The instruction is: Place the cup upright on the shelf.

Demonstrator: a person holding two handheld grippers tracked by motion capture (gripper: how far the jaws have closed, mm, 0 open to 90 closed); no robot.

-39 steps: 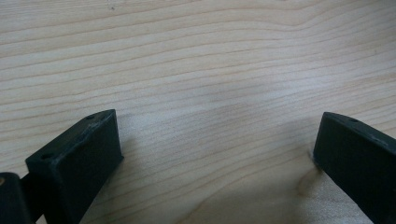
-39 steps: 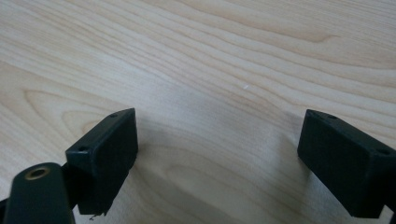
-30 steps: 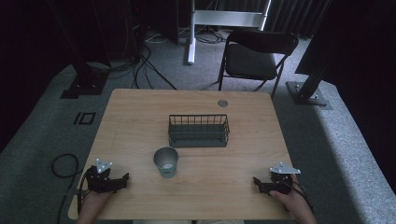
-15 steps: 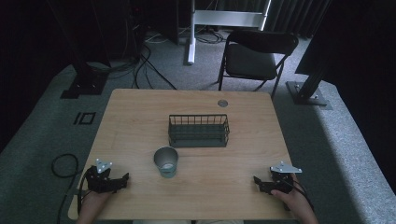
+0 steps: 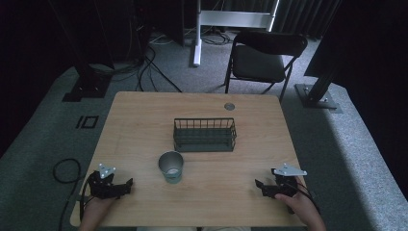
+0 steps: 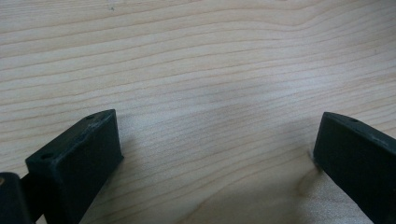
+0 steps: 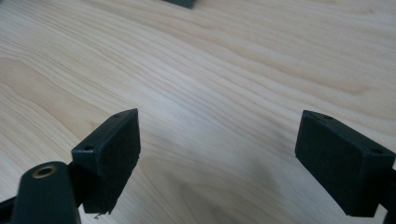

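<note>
Left gripper jaws wide apart, right gripper likewise, both empty

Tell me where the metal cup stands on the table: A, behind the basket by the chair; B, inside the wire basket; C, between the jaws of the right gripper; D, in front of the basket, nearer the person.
D: the cup stands upright on the table, on the person's side of the basket and apart from it.

lab or studio, black curtains, floor cables, rig stands, folding chair
</note>
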